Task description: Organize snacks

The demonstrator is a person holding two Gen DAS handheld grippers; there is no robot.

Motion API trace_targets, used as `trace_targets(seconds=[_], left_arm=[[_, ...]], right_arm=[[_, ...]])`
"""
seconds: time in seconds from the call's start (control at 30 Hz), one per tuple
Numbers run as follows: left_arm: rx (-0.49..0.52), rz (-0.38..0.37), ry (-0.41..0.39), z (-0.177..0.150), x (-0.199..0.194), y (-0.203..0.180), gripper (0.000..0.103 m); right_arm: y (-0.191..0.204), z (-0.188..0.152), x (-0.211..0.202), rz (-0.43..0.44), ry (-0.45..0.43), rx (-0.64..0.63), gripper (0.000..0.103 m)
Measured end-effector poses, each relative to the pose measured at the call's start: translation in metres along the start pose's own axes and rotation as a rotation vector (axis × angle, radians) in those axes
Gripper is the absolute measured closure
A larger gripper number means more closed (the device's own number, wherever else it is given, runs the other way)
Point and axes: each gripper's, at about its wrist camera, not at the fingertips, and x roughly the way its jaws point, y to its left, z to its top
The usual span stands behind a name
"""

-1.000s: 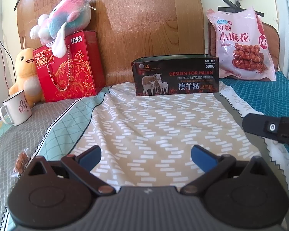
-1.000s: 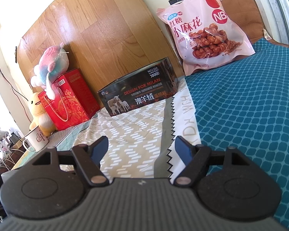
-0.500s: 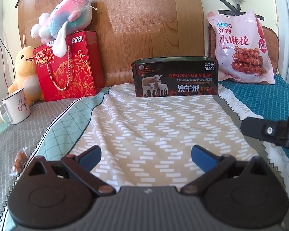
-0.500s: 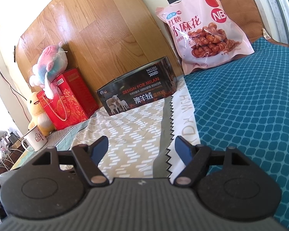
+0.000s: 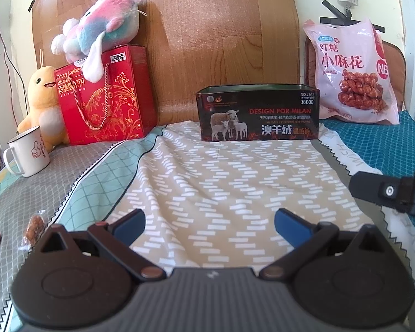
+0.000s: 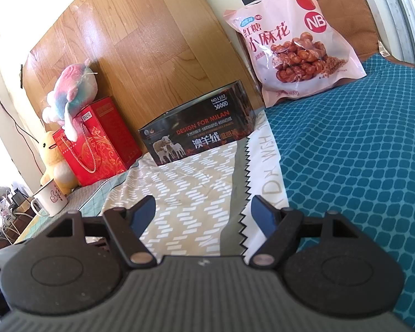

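Your left gripper [image 5: 209, 222] and right gripper [image 6: 202, 212]: both spread wide, empty, hovering over bed. Open black tin [image 5: 256, 113] stands centre, against headboard. Small wrapped snack [image 5: 33, 225] lies far left; pink snack bag [image 6: 292, 38] leans right. Likely start of task: next, reach left for wrapped snack.

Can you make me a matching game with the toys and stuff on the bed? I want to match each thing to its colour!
Things:
1. duck toy
2. gift box with rope handle
3. snack bag
4. mug

Colours:
A. pink
B. white
C. yellow
D. red

Pairs: 1-C, 2-D, 3-A, 4-B
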Motion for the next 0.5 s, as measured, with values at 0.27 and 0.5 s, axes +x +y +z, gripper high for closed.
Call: trace_targets(seconds=[0.27, 0.5], left_arm=[[0.001, -0.002, 0.018, 0.003, -0.002, 0.001, 0.0], [0.008, 0.017, 0.01, 0.013, -0.011, -0.003, 0.0]], right_arm=[[0.0, 0.0, 0.0, 0.0, 0.0, 0.002, 0.024], [-0.001, 0.001, -0.001, 0.001, -0.002, 0.003, 0.024]])
